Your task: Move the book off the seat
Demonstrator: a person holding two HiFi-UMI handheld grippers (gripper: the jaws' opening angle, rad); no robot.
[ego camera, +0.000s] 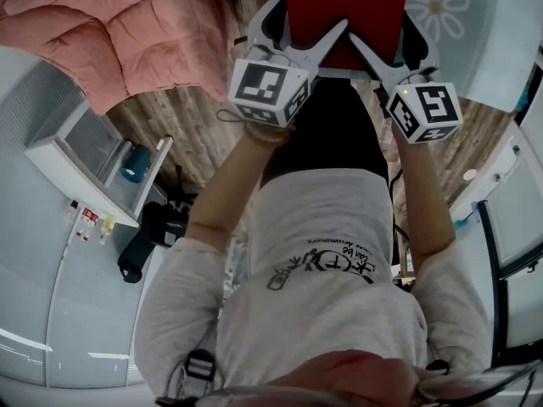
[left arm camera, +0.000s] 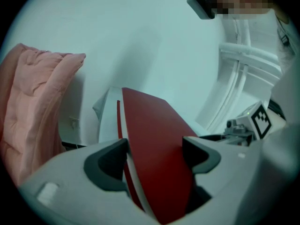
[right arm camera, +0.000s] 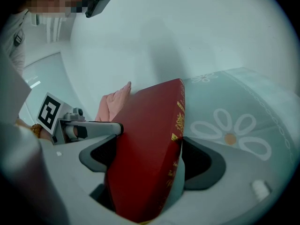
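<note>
A red hardback book (ego camera: pixel 344 11) is held up in the air in front of the person, at the top of the head view. My left gripper (ego camera: pixel 293 36) is shut on its left side, and my right gripper (ego camera: pixel 386 45) is shut on its right side. In the left gripper view the book (left arm camera: pixel 157 158) stands between the dark pads, white page edges showing. The right gripper view shows the book's (right arm camera: pixel 147 158) spine with gold print, clamped between the pads. No seat is visible under the book.
A pink quilt (ego camera: pixel 110 28) lies at the upper left over wooden floor (ego camera: pixel 182 125). A white shelf unit (ego camera: pixel 93 164) stands at the left. A pale cloth with a daisy print (ego camera: pixel 441 7) is at the upper right. The person's torso fills the lower middle.
</note>
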